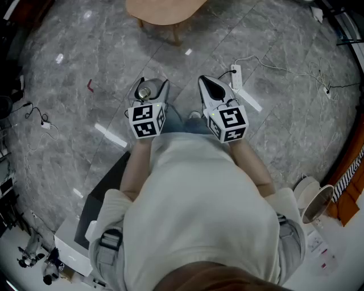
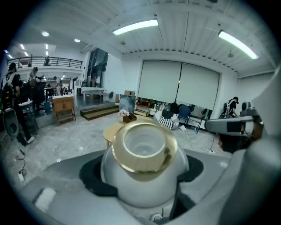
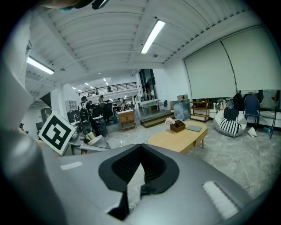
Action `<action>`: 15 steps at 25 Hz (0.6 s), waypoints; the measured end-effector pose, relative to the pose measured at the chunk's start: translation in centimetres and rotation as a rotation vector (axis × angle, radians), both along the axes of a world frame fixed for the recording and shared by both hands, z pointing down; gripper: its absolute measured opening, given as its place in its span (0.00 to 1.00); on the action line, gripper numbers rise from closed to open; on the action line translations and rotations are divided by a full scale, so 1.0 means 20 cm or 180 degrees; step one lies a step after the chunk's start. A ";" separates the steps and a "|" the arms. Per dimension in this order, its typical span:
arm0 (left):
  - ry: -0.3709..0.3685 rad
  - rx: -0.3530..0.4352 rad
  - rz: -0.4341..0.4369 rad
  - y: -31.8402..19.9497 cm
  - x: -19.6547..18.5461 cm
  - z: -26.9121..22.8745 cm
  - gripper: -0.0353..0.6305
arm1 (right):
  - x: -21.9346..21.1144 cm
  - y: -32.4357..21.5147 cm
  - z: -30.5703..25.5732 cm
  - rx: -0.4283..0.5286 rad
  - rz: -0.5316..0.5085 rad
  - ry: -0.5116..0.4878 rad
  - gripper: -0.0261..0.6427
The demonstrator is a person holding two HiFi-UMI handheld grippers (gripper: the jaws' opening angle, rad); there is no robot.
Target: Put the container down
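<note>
Two grippers in view, one per hand, each carrying one marker cube: two cubes in all, left cube (image 1: pixel 147 120) and right cube (image 1: pixel 228 124).

Left gripper (image 1: pixel 152 85): jaws spread wide and clamped on the one container (image 2: pixel 142 176), a black pad pressed to each flank. The container is a rounded grey pot with a single gold rim (image 2: pixel 145 151). Its mouth is uncovered and the inside is pale. It sits low between the jaws, its body filling the gap from pad to pad.

Position of the container: held up in the air in front of the person, above the grey marble floor (image 1: pixel 68 102) and touching neither floor nor furniture. One oval wooden table (image 1: pixel 165 11) stands farther ahead, well apart from the container.

Right gripper (image 1: pixel 206 84): jaws brought together, black pads meeting at the tips, nothing between them — it carries no load. It is level with the left gripper and just beside it.

On the floor: one white power strip (image 1: pixel 236 77) ahead of the right gripper, with one thin white cable (image 1: pixel 284 68) trailing off to the right, and one small red mark (image 1: pixel 90 86) to the left.

On the table, in the right gripper view: one small brown box (image 3: pixel 178 126) with flowers. Beyond the table — one striped cushion (image 3: pixel 230 125).
</note>
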State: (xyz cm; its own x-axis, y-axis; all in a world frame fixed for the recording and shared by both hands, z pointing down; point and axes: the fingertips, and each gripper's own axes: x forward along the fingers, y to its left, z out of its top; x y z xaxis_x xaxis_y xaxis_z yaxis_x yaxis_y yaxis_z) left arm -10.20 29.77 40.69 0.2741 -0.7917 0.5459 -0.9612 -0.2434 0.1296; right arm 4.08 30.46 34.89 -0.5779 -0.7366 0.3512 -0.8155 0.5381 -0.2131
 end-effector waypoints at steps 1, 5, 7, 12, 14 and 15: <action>-0.0006 0.0008 0.0014 0.04 0.02 -0.01 0.57 | 0.02 0.03 -0.01 -0.0003 0.0018 -0.0016 0.04; -0.0025 0.0012 0.0121 0.19 0.11 -0.06 0.57 | 0.06 0.15 -0.04 -0.0003 0.0063 -0.0050 0.04; -0.0048 0.0039 0.0181 0.22 0.13 -0.09 0.57 | 0.06 0.17 -0.07 0.0042 0.0054 -0.0060 0.04; -0.0029 0.0128 0.0194 0.24 0.19 -0.13 0.57 | 0.09 0.19 -0.12 0.0159 0.0023 -0.0065 0.04; -0.0053 0.0166 0.0220 0.24 0.22 -0.14 0.57 | 0.10 0.20 -0.12 0.0191 -0.0011 -0.0049 0.04; -0.0057 0.0179 0.0222 0.24 0.23 -0.14 0.57 | 0.11 0.20 -0.12 0.0203 -0.0026 -0.0041 0.04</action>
